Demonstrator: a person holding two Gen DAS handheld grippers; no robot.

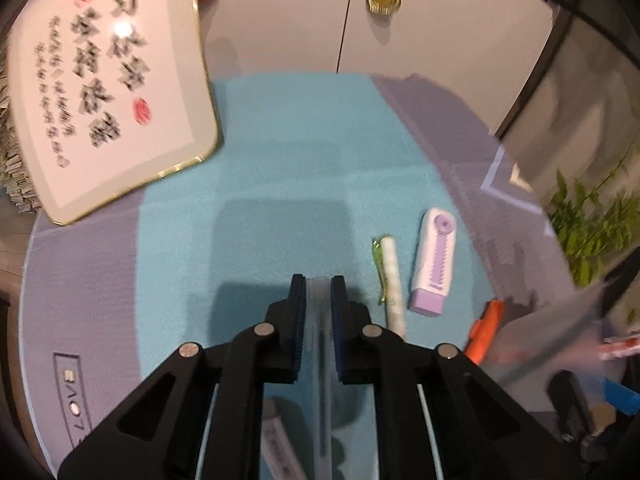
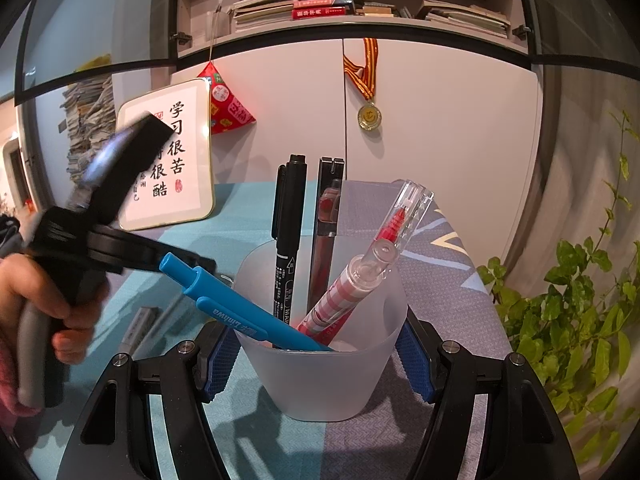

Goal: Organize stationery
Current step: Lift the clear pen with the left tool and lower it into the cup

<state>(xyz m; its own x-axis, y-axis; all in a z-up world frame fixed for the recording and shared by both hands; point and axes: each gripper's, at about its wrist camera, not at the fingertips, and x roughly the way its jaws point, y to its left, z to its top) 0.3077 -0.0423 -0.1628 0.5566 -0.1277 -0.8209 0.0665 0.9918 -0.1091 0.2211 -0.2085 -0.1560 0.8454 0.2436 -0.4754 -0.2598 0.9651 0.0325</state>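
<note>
My right hand-held gripper squeezes the cup of pens on the bench. My left hand-held gripper pinches a clear pen above the bench.

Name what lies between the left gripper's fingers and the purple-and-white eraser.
A slim white stick lies between the left gripper and the eraser, apart from both; the left wrist view shows it.

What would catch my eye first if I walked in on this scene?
Probably the frosted cup clamped in the right gripper, bristling with pens, a bright blue pen leaning out to its left. Next, the framed calligraphy propped at the back of the teal mat, and the lilac correction tape lying on it.
</note>
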